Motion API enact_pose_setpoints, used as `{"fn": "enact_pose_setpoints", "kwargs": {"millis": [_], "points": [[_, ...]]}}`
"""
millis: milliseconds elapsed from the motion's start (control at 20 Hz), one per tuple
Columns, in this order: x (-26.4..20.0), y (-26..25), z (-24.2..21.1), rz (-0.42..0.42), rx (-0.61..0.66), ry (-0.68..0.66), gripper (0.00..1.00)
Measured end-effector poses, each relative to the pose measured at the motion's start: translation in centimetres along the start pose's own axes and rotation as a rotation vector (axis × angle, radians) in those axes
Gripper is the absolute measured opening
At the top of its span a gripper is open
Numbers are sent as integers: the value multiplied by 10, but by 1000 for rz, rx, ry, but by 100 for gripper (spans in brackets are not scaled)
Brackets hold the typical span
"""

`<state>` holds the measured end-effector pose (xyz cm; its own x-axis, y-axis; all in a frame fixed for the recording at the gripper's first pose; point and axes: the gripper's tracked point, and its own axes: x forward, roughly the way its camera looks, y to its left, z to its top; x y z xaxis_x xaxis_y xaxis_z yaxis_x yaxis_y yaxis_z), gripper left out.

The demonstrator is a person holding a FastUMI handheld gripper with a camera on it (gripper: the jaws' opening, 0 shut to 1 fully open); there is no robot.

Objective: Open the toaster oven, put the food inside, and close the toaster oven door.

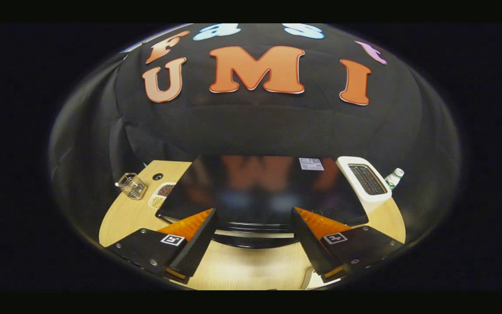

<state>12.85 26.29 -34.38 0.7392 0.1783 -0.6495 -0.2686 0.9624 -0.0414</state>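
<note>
I look down on the black toaster oven (259, 192) from above and in front; its glossy top reflects the wall. Its front edge with a dark curved handle and a silver strip (255, 234) lies between and just under my fingertips. My gripper (253, 213) stands open, one finger on each side of the handle's middle, and nothing is pressed between the fingers. I cannot tell whether they touch the handle. The oven's door face is hidden from this angle.
The oven stands on a light wooden table (251, 266). Right of it are a white slot toaster (364, 181) and a small bottle (394, 178). Left of it are a glass jar (132, 185) and a divided dish of beans (161, 195). A white rim (306, 279) shows beside my right finger.
</note>
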Motion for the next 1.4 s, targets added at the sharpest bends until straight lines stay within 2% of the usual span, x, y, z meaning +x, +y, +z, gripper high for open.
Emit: {"fn": "enact_pose_setpoints", "kwargs": {"millis": [200,450,800,1100,1400], "points": [[7,-1,-5,-9,8,14,100],[-8,0,-22,-9,-8,65,99],[-24,1,-32,-3,-21,53,100],[-60,4,-85,29,-1,102,100],[-64,6,-137,45,75,168,100]]}}
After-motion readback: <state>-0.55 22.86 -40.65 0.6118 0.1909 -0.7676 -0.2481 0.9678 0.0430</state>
